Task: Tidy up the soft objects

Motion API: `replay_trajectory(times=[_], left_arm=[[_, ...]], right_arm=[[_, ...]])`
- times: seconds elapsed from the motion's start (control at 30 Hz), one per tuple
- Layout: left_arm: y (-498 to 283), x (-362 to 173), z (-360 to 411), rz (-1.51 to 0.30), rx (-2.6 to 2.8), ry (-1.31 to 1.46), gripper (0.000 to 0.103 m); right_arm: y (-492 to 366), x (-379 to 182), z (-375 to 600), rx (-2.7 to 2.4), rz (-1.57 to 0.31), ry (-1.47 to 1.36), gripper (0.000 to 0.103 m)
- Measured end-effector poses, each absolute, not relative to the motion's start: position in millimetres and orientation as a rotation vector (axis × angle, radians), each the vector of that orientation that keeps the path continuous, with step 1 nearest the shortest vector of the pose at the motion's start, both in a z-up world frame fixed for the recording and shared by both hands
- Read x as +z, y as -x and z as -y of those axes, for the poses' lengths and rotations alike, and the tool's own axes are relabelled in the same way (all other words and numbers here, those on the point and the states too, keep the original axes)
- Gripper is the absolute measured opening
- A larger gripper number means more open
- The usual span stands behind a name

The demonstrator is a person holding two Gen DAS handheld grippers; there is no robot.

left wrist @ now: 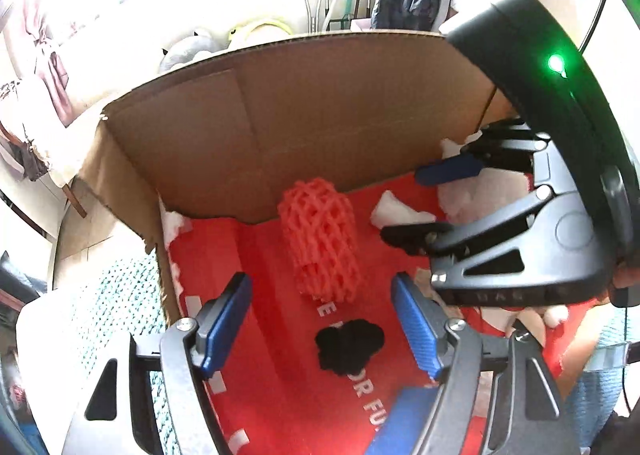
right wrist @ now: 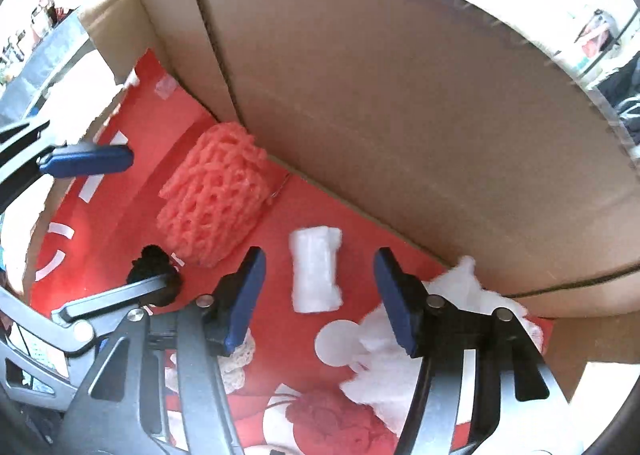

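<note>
Both grippers are inside a cardboard box (left wrist: 320,111) with a red floor (left wrist: 272,375). A coral foam net sleeve (left wrist: 320,243) lies near the back wall; it also shows in the right wrist view (right wrist: 212,199). A black fuzzy clump (left wrist: 348,347) lies on the floor between my left gripper's fingers; it also shows in the right wrist view (right wrist: 154,267). My left gripper (left wrist: 320,323) is open and empty. A white foam piece (right wrist: 316,269) lies ahead of my right gripper (right wrist: 320,295), which is open and empty. White stuffing (right wrist: 384,351) lies under its right finger.
The box's cardboard walls (right wrist: 400,115) rise close behind and to the sides. A crocheted cream piece (right wrist: 236,363) and a red knitted item (right wrist: 332,423) lie near the right gripper's base. A teal knitted cloth (left wrist: 120,295) lies outside the box on the left.
</note>
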State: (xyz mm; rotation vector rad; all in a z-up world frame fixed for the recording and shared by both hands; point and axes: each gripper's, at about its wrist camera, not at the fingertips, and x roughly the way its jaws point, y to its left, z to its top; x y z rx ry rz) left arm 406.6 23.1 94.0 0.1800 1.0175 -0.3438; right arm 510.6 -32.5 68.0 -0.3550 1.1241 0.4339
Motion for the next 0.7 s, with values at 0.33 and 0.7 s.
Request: replay_trajectory(times=[0.33,0.7], left_arm=[[-350.4,137.6,-34.5,-0.878,-0.327,-0.087,0.095],[-269.3,174.7,-28.7,-0.674,-0.287,-0.027,0.103]], right_arm=[[-456.8,127.1,61.8,0.368,-0.987,0.276,0.067],[-362.0,188.1,117.6,0.310,-0.775,0.134,0.085]])
